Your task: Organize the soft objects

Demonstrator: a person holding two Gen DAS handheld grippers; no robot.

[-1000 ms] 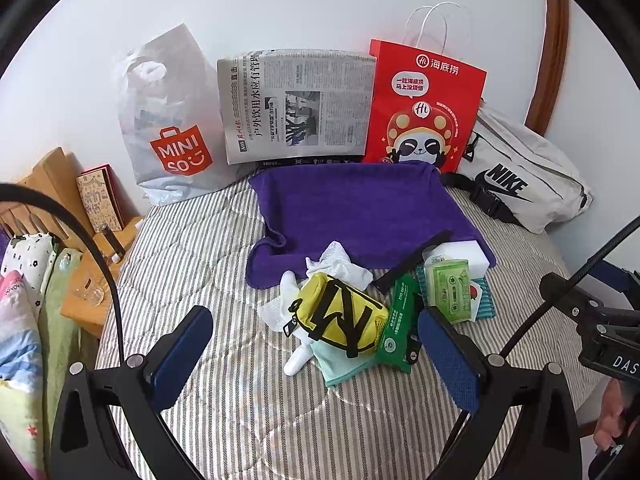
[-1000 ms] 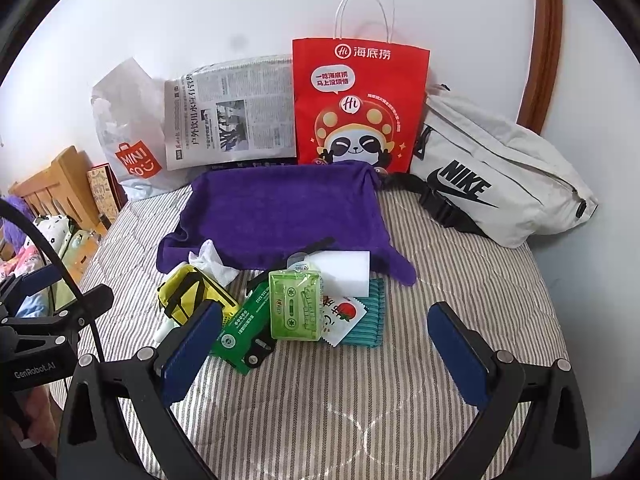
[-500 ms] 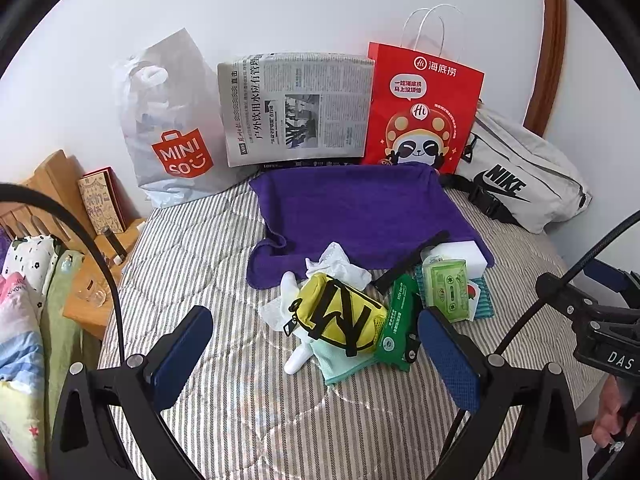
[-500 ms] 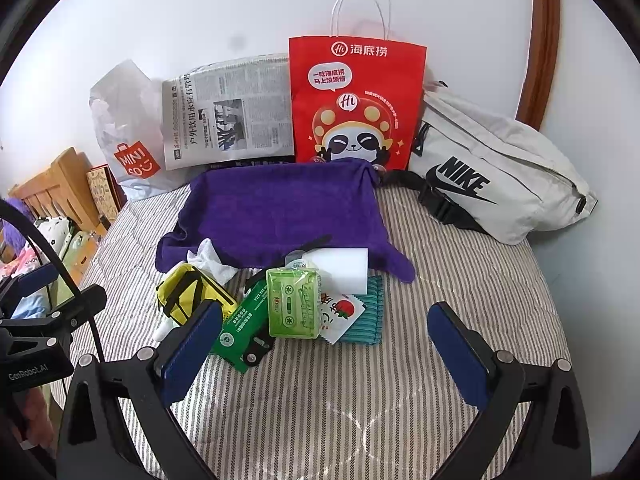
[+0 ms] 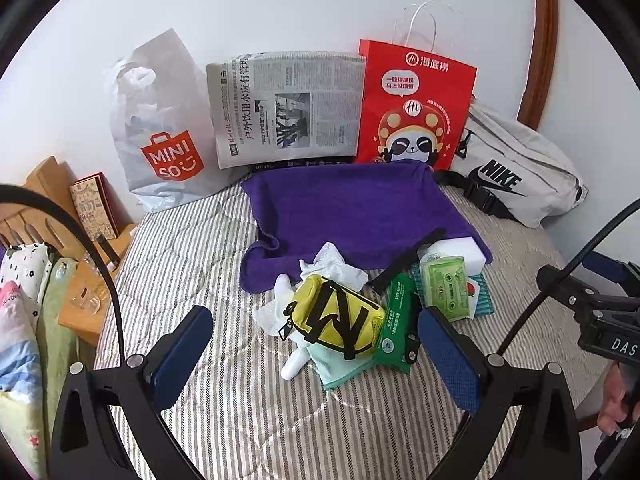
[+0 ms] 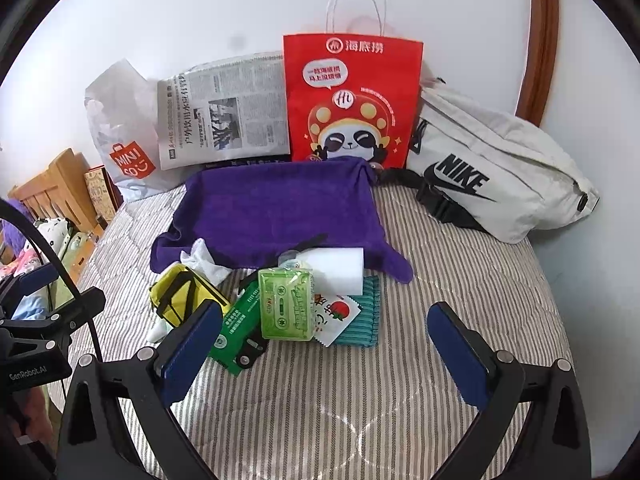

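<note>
Just ahead of the left claw (image 5: pixel 314 354), jaws wide apart and empty, sits the yellow pouch (image 5: pixel 336 316), at the left end of the clutter on the bed (image 5: pixel 180 248). Pouch lies touching the near edge of the purple towel (image 5: pixel 352 208), on top of a mint cloth (image 5: pixel 340 368) and white socks (image 5: pixel 280 308). Its long axis runs left-right and slightly away, roughly across the claw's opening.

Right claw (image 6: pixel 326 346), also spread and empty, faces the green tissue pack (image 6: pixel 285 304), right of the pouch; the pouch (image 6: pixel 182 294) is off beyond its left finger.

My read: left claw is nearer the pouch, straight push forward and down; right takes the tissue side.
</note>
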